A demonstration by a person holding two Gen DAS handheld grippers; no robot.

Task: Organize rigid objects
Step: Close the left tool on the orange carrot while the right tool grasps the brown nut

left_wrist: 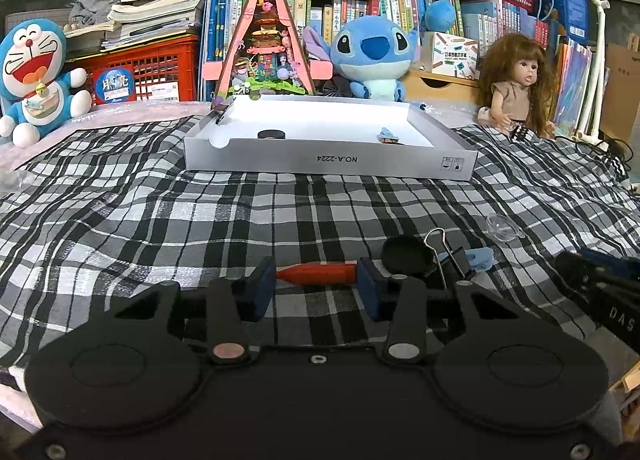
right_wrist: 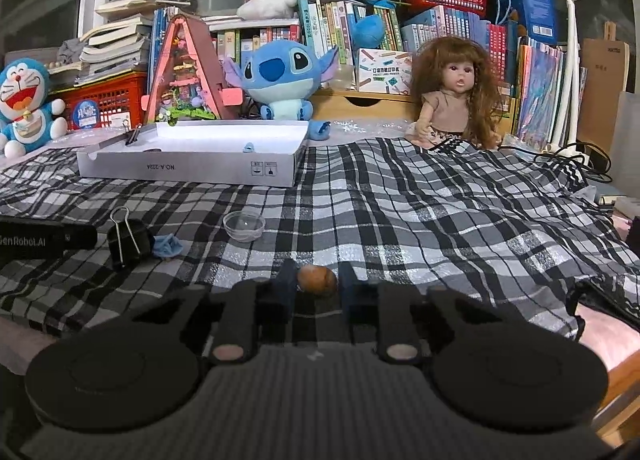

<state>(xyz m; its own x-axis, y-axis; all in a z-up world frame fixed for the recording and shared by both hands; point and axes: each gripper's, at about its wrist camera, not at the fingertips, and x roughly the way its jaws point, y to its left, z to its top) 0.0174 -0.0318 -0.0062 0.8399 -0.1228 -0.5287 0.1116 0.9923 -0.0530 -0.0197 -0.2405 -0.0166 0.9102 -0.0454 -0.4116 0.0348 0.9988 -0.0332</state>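
The red stick (left_wrist: 317,273) lies crosswise on the checked cloth (left_wrist: 280,216), and the left gripper (left_wrist: 316,285) has its 2 blue pads at the stick's 2 ends, touching or very nearly so; I read it as closed on the stick lengthwise. A short way to the right, the brown nut (right_wrist: 317,279) sits between the pads of the right gripper (right_wrist: 316,285), which look pressed against its sides, so that gripper is gripping the nut.

Both pieces lie on the near part of the cloth, well apart from the white box (left_wrist: 328,162) at the far side, which already holds a black disc (left_wrist: 271,134), a small blue piece (left_wrist: 388,135) and a clip on its left wall (right_wrist: 132,136). Still loose on the cloth are a black lid (left_wrist: 404,256), a black binder clip (right_wrist: 128,242), a blue clip (right_wrist: 168,246) and a clear dish (right_wrist: 244,225).

The step in hand looks like picking up, 1 piece per gripper. An end-to-end hold on the stick is weak: squeeze firmly and lift straight up, keeping it level so it cannot pivot out. The nut is round and may roll, so keep it centred on the pads. Raise both clear of the box's front wall before carrying them over, and avoid dragging the soft, wrinkled cloth.
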